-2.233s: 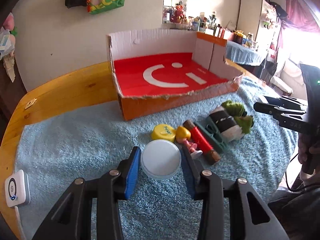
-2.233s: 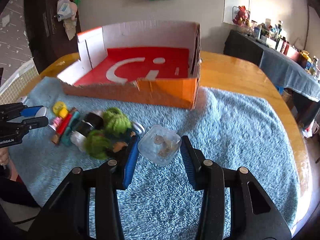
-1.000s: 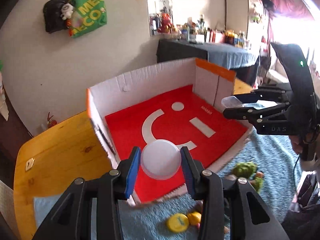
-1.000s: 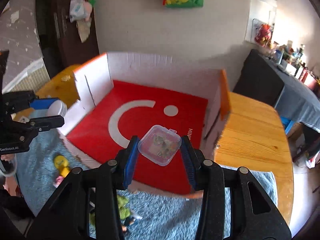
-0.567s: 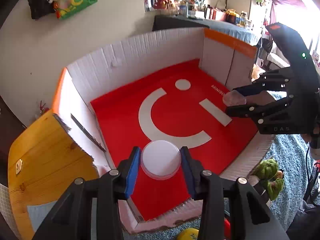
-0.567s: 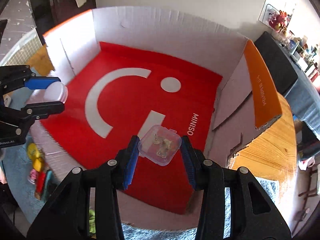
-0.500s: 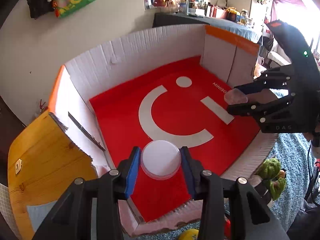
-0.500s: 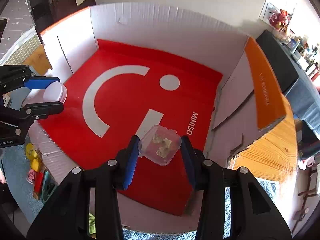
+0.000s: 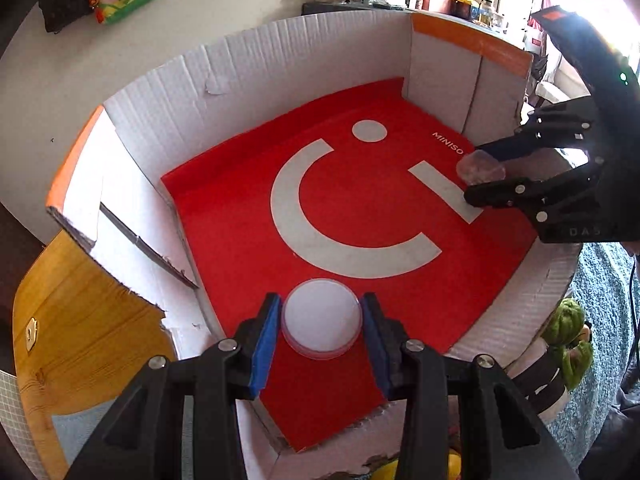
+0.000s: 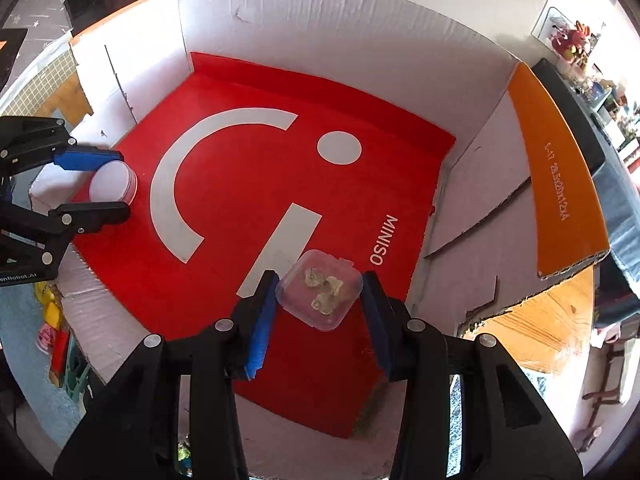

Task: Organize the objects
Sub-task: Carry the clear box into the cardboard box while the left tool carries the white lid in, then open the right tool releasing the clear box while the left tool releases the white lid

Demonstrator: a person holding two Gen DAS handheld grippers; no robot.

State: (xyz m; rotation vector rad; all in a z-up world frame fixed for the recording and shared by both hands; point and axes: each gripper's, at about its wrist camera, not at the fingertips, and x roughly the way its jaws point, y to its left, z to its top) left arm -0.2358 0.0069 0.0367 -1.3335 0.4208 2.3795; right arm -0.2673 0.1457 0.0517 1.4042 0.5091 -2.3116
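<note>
over red box floor (image 9: 240,216): left tool (image 9: 322,322) grips round white tub (image 9: 321,320), right tool (image 10: 319,296) grips clear case (image 10: 320,294), prob. w/ earrings.

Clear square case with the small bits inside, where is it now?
In the right wrist view, the clear square case is clamped in the right hand-held gripper, over the cardboard box red floor beside the MINISO lettering.

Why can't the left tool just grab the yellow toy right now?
Probably not yet. The left tool is shut on the round white container, over the red box floor. The yellow toy lies outside the box's low front wall.
</note>
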